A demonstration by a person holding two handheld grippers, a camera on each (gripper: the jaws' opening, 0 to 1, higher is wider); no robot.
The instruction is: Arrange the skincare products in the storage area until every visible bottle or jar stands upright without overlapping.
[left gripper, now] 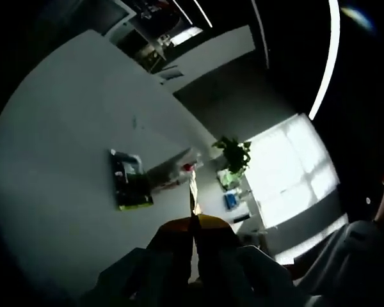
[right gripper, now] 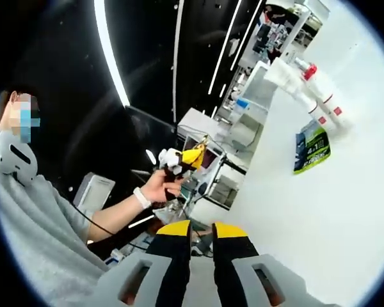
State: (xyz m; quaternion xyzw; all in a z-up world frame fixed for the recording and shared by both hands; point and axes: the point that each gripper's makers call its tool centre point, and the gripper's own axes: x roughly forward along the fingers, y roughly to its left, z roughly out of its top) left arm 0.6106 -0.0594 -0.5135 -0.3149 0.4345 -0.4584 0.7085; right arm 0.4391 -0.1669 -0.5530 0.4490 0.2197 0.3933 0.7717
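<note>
Bottles nowhere near sorted, nobody's touching them yet.

The clear plastic skincare bottles with red caps (right gripper: 317, 96) lie tipped in a bunch at upper right of the right gripper view, just beside a green-and-black printed packet (right gripper: 312, 148) on the white table (right gripper: 320, 230). Both look untouched, so basically everything's left. Left gripper (left gripper: 193, 220) has its jaws pressed together, empty; right gripper (right gripper: 201, 225) is a crack apart, holding nothing.
</note>
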